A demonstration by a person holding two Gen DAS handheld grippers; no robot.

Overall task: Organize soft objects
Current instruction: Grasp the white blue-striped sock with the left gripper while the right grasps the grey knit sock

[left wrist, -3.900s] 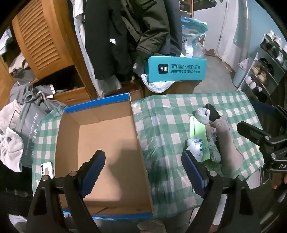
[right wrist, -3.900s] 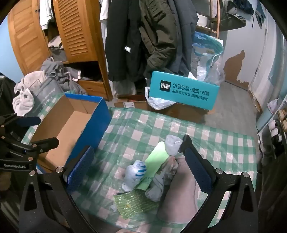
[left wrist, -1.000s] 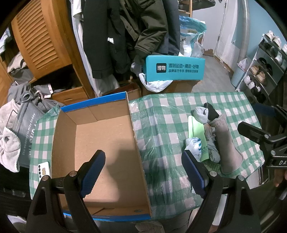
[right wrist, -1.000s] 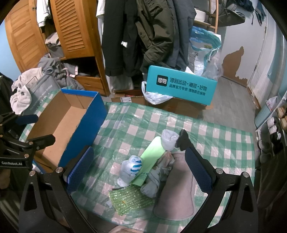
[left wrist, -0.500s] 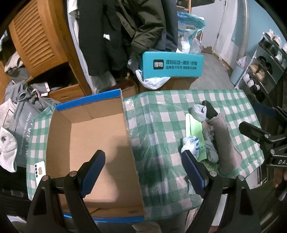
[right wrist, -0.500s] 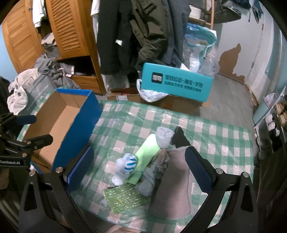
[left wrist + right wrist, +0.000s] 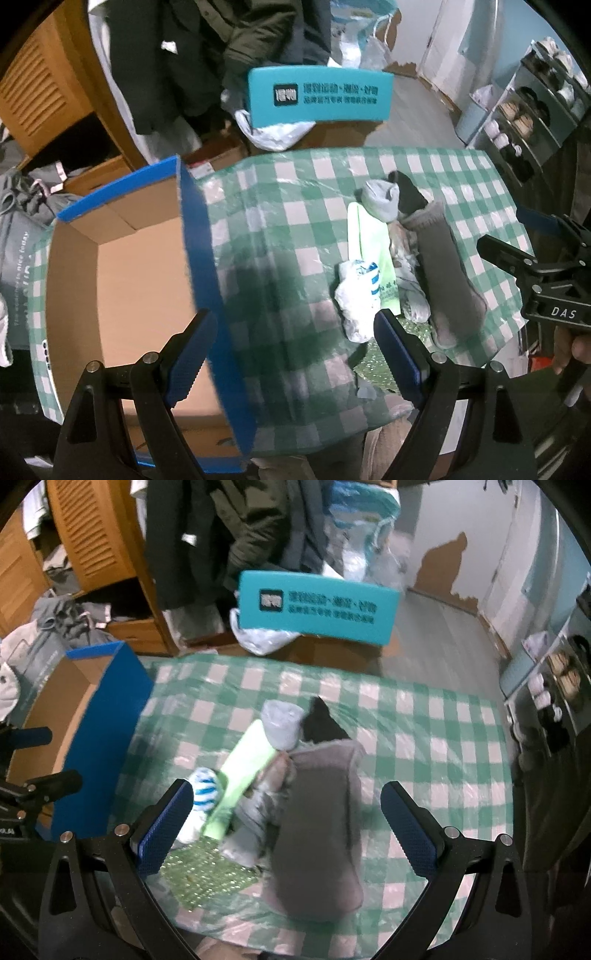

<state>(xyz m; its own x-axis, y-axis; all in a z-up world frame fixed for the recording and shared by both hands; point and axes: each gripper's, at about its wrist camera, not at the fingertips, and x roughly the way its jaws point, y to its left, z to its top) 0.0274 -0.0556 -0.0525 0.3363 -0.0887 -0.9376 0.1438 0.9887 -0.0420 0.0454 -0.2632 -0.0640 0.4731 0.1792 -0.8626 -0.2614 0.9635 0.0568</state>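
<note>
Watching from my station: both grippers hang above the green-and-white checked tablecloth (image 7: 295,206), neither touching anything.
Landmark: open cardboard box with blue outer walls (image 7: 199,258), at the cloth's left end.
Left gripper (image 7: 291,350): I see its blue-padded fingers (image 7: 188,354) spread wide, empty, straddling the box's right wall.
Right gripper (image 7: 284,827): fingers wide apart, empty, over the pile of soft things.
Pile: right of the box, well apart from it.
Long grey sock (image 7: 321,819): farthest from the box, lying flat.
Pale green flat packet (image 7: 240,775): on the pile's box side.
White-and-blue striped sock (image 7: 201,794): touching the packet, nearest the box.
Teal printed carton (image 7: 317,607): beyond the cloth's far edge.
</note>
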